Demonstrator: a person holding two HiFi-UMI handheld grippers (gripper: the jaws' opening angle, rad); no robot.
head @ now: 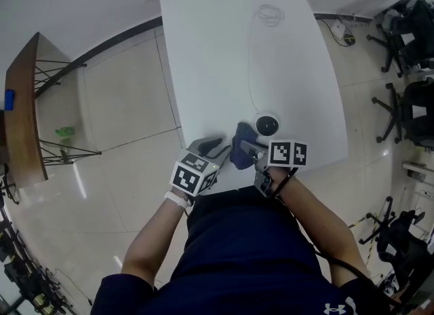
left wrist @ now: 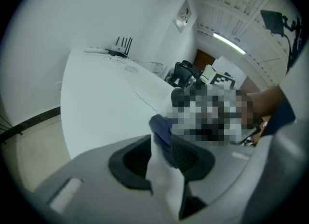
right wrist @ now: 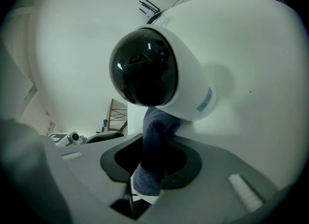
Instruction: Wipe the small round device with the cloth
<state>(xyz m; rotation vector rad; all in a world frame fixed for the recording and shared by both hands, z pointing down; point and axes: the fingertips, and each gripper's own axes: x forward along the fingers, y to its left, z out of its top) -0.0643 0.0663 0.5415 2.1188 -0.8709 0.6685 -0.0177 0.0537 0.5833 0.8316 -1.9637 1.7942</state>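
Note:
The small round device point(head: 266, 125), a white dome with a black lens, stands near the front edge of the white table point(head: 224, 49). In the right gripper view the device point(right wrist: 149, 73) looms just beyond the jaws. The blue cloth point(head: 241, 142) is bunched between my right gripper's point(head: 247, 149) jaws, and the cloth point(right wrist: 155, 136) reaches up to the device's underside. My right gripper point(right wrist: 152, 156) is shut on it. My left gripper point(head: 215, 148) stands just left of the cloth with open jaws. In its own view the left gripper point(left wrist: 155, 142) has bare table between its jaws, with the cloth point(left wrist: 161, 127) by the right jaw's tip.
A thin cable point(head: 252, 56) runs along the table to a coil point(head: 269, 13) at the far end. A wooden side table point(head: 20, 113) stands on the tiled floor to the left. Office chairs point(head: 407, 42) crowd the right side. A black-antenna box point(left wrist: 119, 49) sits at the table's far end.

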